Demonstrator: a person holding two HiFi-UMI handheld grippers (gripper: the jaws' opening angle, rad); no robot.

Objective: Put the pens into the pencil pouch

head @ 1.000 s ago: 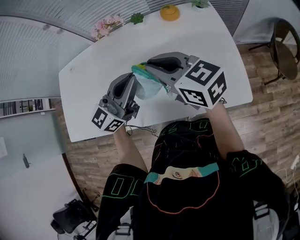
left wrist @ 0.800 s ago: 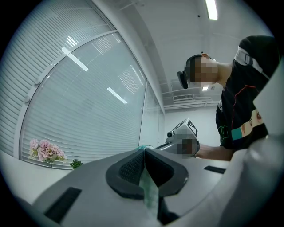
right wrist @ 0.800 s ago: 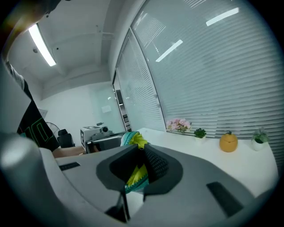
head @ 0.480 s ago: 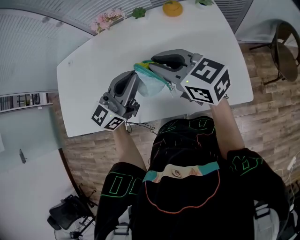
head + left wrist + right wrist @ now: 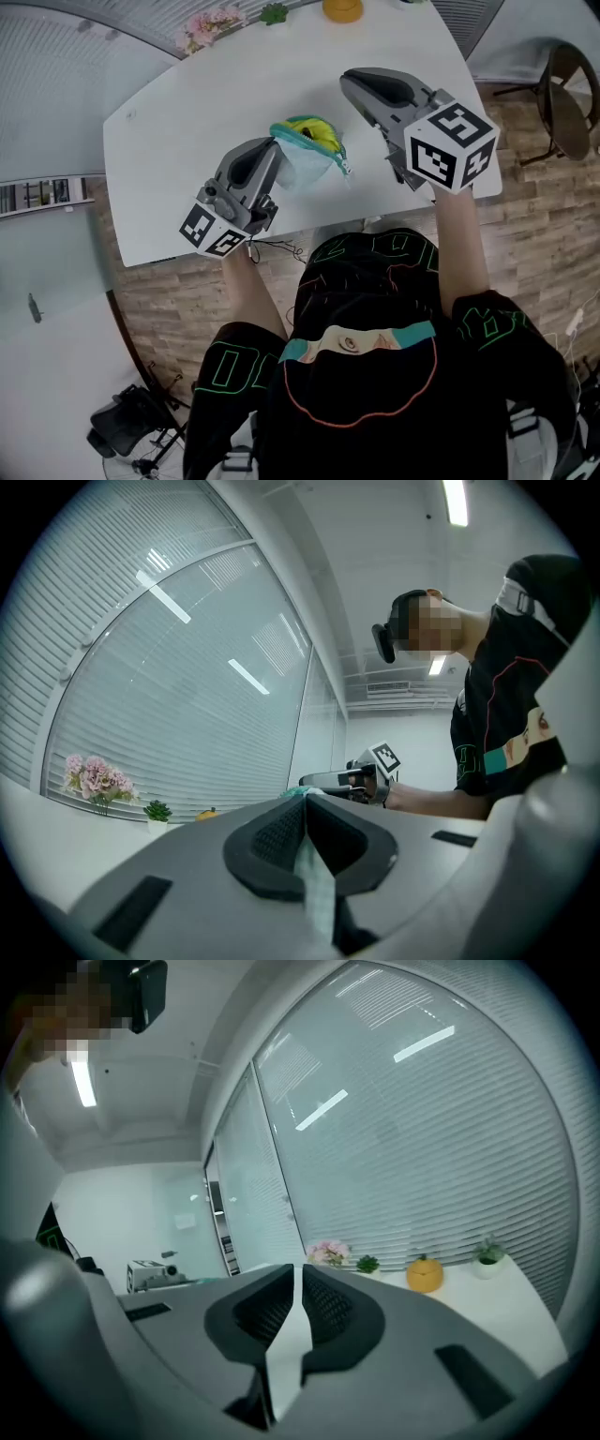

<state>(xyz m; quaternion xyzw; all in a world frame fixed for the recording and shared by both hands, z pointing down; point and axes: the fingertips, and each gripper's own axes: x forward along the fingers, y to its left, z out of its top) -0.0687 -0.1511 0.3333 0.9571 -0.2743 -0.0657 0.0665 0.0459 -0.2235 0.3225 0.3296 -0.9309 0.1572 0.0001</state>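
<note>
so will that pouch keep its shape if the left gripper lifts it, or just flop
Probably flops: the pouch looks like thin soft fabric, pinched flat at one edge by the left gripper. The yellow contents bulge near its opening, so tipping might spill them.

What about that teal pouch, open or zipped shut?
Open. The pouch gapes at its top in the head view, showing something yellow inside; the left gripper pinches its edge.

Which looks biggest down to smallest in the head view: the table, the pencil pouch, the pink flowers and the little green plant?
1. table
2. pencil pouch, though it is nearer the camera, which makes it look bigger
3. pink flowers
4. green plant
</note>
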